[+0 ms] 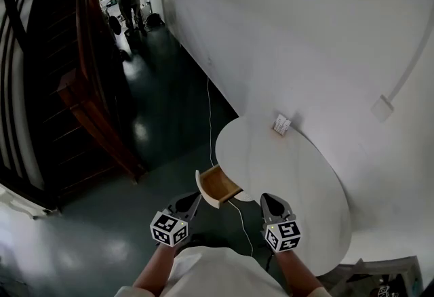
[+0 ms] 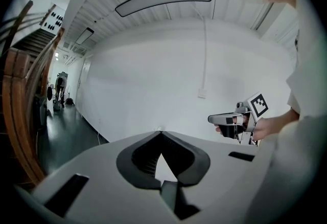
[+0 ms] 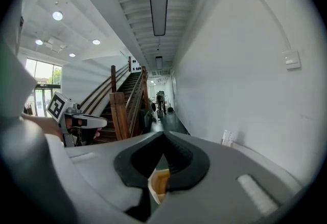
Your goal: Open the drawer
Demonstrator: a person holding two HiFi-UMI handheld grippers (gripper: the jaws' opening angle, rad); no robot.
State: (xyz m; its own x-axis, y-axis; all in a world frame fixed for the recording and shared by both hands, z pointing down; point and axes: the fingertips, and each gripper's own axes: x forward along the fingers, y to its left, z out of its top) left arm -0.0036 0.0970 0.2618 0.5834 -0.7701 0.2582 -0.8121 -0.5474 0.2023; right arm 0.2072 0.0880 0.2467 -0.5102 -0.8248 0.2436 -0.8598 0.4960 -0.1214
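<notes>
Head view: a shallow wooden drawer with a curved white front [image 1: 218, 184] stands open at the edge of the round, smooth white table [image 1: 305, 173]. Its length runs out over the glossy dark floor [image 1: 169, 112]. The left gripper [image 1: 196, 196] and right gripper [image 1: 266, 198] flank it.

Left gripper view: the ribbed dark jaws meet tip to tip, empty.

Right gripper view: the jaws are likewise together, with the drawer's wood below them

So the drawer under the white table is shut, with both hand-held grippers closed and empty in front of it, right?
No: the drawer is pulled open, its wooden inside showing in the head view. It sits under the white table, the left hand-held gripper and right hand-held gripper closed and empty in front of it.
</notes>
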